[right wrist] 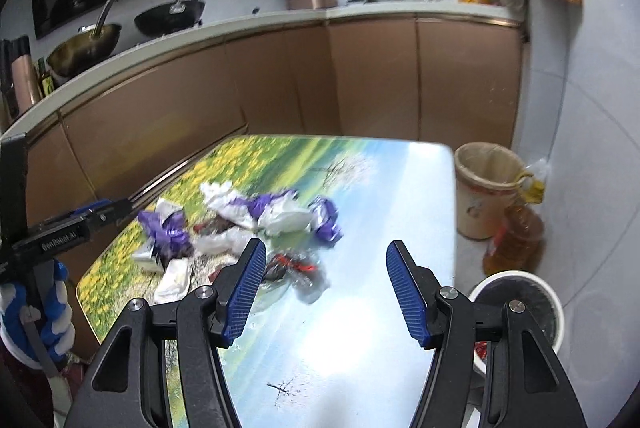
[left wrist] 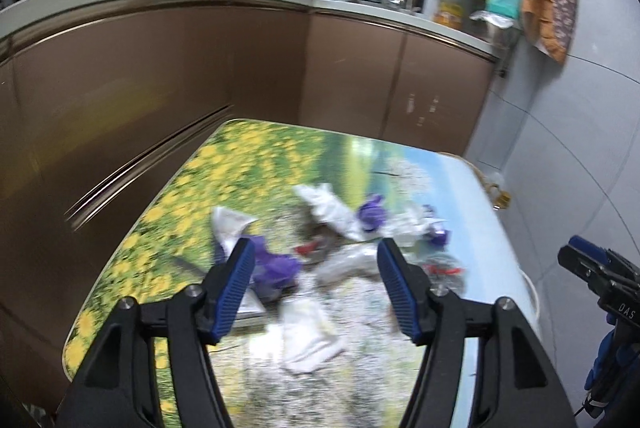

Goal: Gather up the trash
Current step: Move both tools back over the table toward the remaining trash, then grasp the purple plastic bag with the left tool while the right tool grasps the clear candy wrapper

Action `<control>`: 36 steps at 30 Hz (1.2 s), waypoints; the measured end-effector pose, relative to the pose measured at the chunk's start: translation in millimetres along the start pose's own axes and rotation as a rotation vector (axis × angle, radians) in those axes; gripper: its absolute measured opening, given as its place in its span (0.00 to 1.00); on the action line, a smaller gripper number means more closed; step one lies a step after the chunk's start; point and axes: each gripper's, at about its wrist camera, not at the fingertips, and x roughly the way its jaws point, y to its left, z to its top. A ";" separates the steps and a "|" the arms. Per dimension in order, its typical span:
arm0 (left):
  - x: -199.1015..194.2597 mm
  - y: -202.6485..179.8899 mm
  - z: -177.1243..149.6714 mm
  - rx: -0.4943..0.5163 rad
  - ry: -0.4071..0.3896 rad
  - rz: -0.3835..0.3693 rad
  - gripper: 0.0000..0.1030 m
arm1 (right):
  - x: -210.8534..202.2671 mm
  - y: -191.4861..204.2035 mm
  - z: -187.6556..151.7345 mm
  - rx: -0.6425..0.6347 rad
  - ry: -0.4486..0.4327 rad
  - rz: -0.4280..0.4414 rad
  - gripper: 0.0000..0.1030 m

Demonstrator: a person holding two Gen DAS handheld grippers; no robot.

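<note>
My left claw (left wrist: 316, 288) hangs released, blue pads spread wide with nothing between them, tilted down over the trash pile (left wrist: 320, 268) so I can pick a first piece. My right claw (right wrist: 326, 288) is just as released and empty, poised over the bare near part of the counter (right wrist: 400, 196), a little short of the litter. Out from the pads: the trash sits bunched in the middle of the flower-print counter, all loose and light stuff. There's a purple wrapper (left wrist: 276, 264) just past my left pad, white crumpled paper (left wrist: 332, 208) behind it, a clear plastic scrap with red in it (right wrist: 296, 268) nearest my right pad, and another purple wrapper (right wrist: 326, 218) farther out. The blur keeps me from naming more. Beyond the counter's far right corner stands a tan bin (right wrist: 484, 188) with a liner, on the floor, and I reckon that's where everything goes, so the right claw is the handier one for the drop. An oil bottle (right wrist: 516, 236) crowds the bin, worth avoiding. Brown cabinets (right wrist: 360, 80) close the back.
</note>
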 end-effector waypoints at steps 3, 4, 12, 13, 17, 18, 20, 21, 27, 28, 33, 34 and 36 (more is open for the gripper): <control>8.1 15.1 -3.3 -0.027 0.016 0.021 0.65 | 19.0 1.9 -3.0 -0.003 0.035 0.028 0.60; 13.4 19.5 -4.1 -0.034 0.024 0.030 0.65 | 27.7 2.5 -4.1 -0.006 0.050 0.039 0.60; 57.2 30.5 -8.4 -0.057 0.091 0.061 0.65 | 74.0 6.7 -8.6 -0.018 0.119 0.101 0.60; 62.1 30.5 -8.6 -0.059 0.097 0.061 0.65 | 81.1 6.4 -9.2 -0.020 0.129 0.108 0.60; 75.6 29.5 -10.7 -0.059 0.115 0.061 0.64 | 101.6 7.1 -7.6 -0.024 0.155 0.136 0.60; 77.8 29.1 -11.3 -0.059 0.119 0.062 0.62 | 104.4 7.5 -7.2 -0.025 0.158 0.140 0.60; 81.2 28.5 -11.8 -0.061 0.126 0.061 0.58 | 116.2 9.5 -4.8 -0.030 0.165 0.159 0.60; 83.2 28.2 -12.4 -0.062 0.132 0.062 0.57 | 121.1 10.5 -3.9 -0.030 0.168 0.167 0.60; 90.0 27.3 -15.5 -0.069 0.153 0.056 0.48 | 143.2 14.5 -3.9 -0.036 0.194 0.200 0.60; 90.7 26.6 -16.2 -0.069 0.155 0.054 0.46 | 147.7 14.9 -4.7 -0.034 0.202 0.207 0.60; 92.4 21.1 -19.6 -0.061 0.163 0.044 0.38 | 156.8 13.2 -8.4 -0.028 0.232 0.214 0.52; 93.0 19.8 -20.4 -0.060 0.165 0.041 0.37 | 158.2 13.5 -9.2 -0.033 0.237 0.209 0.49; 94.1 17.9 -21.7 -0.057 0.170 0.033 0.31 | 159.4 13.4 -11.9 -0.043 0.248 0.199 0.40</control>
